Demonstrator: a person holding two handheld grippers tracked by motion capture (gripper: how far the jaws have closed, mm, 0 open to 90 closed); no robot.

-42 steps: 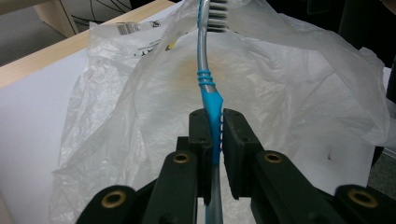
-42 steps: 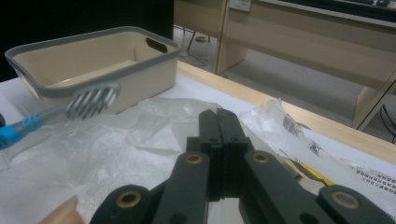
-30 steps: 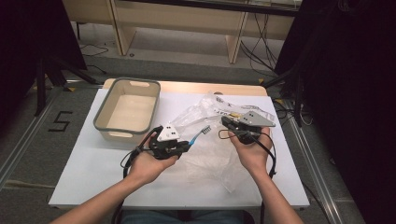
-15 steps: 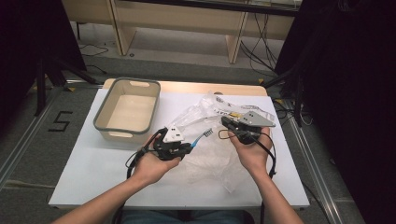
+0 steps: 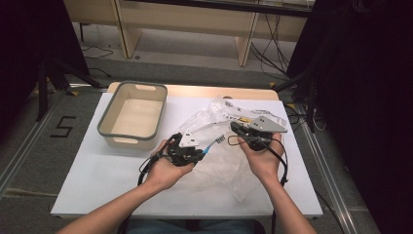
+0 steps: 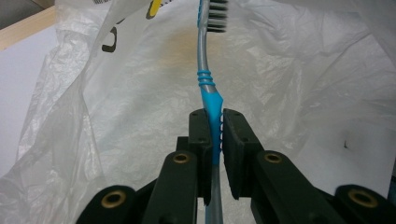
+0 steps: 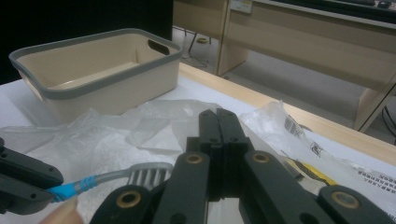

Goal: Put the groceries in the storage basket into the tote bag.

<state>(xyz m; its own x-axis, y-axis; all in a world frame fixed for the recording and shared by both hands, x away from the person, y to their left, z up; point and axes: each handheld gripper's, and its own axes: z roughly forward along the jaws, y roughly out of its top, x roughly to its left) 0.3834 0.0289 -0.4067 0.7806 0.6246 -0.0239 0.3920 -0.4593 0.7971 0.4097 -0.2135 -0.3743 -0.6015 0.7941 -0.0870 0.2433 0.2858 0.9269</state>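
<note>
While both hands hover over the plastic bag [image 5: 229,161] from above, the left gripper [image 6: 214,126] close up clamps the toothbrush [image 6: 208,88], bristles pointing into the bag; the right gripper [image 7: 217,122] is clenched on a fold of bag.

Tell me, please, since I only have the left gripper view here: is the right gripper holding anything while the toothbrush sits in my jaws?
Observer: In the right gripper view, the right gripper has its jaws pressed together; whether a fold of the plastic bag is pinched between them, I cannot tell.
Operator: Thank you. Is there a container nearby?
Observer: Yes, the high view shows a beige basket with a grey rim on the table's left side, nothing visible inside it.
Operator: And where is the toothbrush head relative to the other gripper?
Observer: In the right gripper view, the toothbrush bristles lie just beside the right gripper's jaws, above the bag, while the left gripper clamps the blue handle.
</note>
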